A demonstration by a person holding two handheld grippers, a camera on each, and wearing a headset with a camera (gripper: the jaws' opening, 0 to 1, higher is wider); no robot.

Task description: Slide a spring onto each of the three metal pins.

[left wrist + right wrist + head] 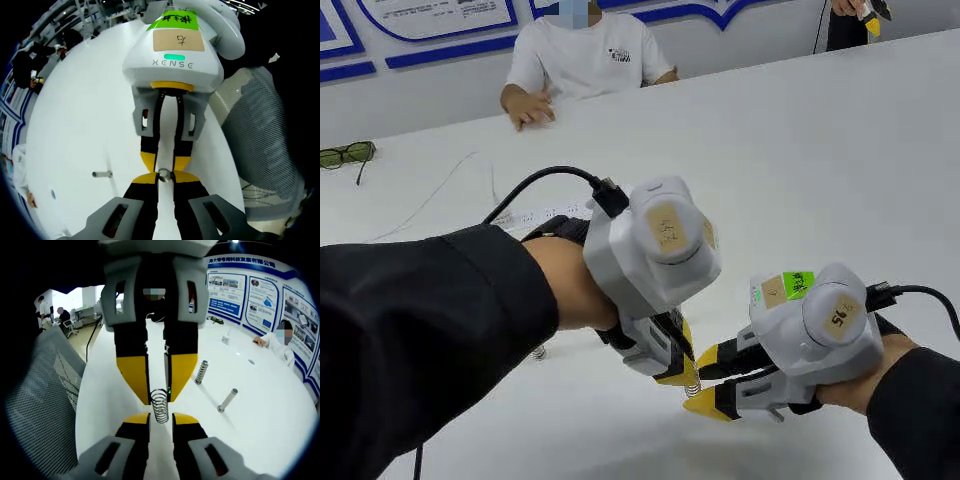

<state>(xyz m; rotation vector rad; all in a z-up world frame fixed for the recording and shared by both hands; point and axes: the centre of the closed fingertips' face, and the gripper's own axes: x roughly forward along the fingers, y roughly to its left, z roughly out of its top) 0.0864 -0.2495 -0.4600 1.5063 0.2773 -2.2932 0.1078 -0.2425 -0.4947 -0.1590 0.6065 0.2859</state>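
Left tongs pinch the spring clear of the worktop; right tongs flank its free end, grip unclear, probably re-aiming it; beyond lie a bare pin and a sprung pin.

One left tool, one right tool, two springs, one bare metal pin, one pair of glasses

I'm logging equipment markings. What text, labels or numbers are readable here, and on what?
"XENSE": white body of the right gripper.
"07", first character unsure: handwritten on its tan label.
Unreadable handwriting: green label.
Too blurred: cap stickers in the head view.
Too small: wall posters.
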